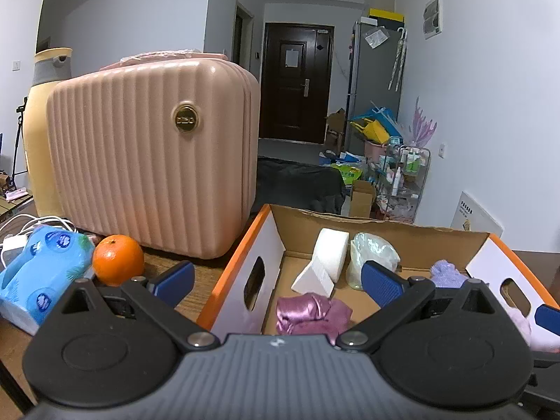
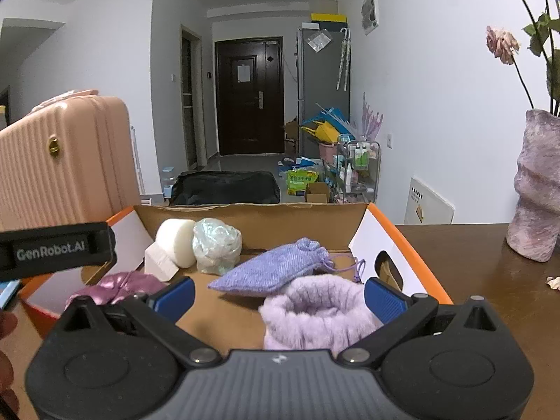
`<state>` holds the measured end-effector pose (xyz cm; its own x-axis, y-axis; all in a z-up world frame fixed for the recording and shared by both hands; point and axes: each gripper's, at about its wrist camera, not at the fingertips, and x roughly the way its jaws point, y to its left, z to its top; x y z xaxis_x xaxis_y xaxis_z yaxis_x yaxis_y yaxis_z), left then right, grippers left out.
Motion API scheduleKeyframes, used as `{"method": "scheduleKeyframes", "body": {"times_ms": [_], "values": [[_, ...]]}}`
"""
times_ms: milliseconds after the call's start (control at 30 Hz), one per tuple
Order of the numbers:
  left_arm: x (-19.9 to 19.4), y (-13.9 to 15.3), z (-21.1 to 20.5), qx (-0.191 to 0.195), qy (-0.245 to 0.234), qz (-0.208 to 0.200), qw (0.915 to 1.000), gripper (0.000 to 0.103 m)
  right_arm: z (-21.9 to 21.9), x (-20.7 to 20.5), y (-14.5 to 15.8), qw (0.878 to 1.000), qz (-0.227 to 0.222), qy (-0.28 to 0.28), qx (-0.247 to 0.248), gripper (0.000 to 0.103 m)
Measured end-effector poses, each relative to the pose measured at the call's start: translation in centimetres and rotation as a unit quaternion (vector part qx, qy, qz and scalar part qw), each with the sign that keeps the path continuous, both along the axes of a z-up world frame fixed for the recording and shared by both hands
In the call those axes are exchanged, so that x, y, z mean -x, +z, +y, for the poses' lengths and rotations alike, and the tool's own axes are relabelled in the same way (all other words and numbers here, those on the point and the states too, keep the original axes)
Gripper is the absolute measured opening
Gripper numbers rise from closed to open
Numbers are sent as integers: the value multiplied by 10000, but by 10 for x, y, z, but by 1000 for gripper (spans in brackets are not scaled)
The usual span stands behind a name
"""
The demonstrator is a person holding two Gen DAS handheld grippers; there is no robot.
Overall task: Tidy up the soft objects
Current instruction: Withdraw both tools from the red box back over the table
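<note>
The box (image 2: 252, 224) already holds five soft things; a blue pack (image 1: 38, 280) lies outside at 9 o'clock. Left gripper (image 1: 278, 278) and right gripper (image 2: 280, 295) are both wide and empty.

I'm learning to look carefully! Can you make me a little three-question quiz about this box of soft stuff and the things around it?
1. True or false: both grippers are open.
2. What round fruit sits outside the cardboard box?
3. Which lies nearest the right gripper: A) white foam, B) fluffy lilac knit, C) shiny pink cloth?

Key:
1. True: the left gripper and the right hold nothing.
2. The orange.
3. B, the fluffy lilac knit.
</note>
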<state>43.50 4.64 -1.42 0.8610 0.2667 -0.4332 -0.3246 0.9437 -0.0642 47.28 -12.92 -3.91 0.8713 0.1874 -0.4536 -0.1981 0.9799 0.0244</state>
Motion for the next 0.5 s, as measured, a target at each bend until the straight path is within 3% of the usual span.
{"method": "scheduleKeyframes", "body": {"times_ms": [500], "values": [[64, 11, -1, -72, -150, -136, 9998, 103, -19, 67, 5, 9995, -220, 206, -62, 103]]}}
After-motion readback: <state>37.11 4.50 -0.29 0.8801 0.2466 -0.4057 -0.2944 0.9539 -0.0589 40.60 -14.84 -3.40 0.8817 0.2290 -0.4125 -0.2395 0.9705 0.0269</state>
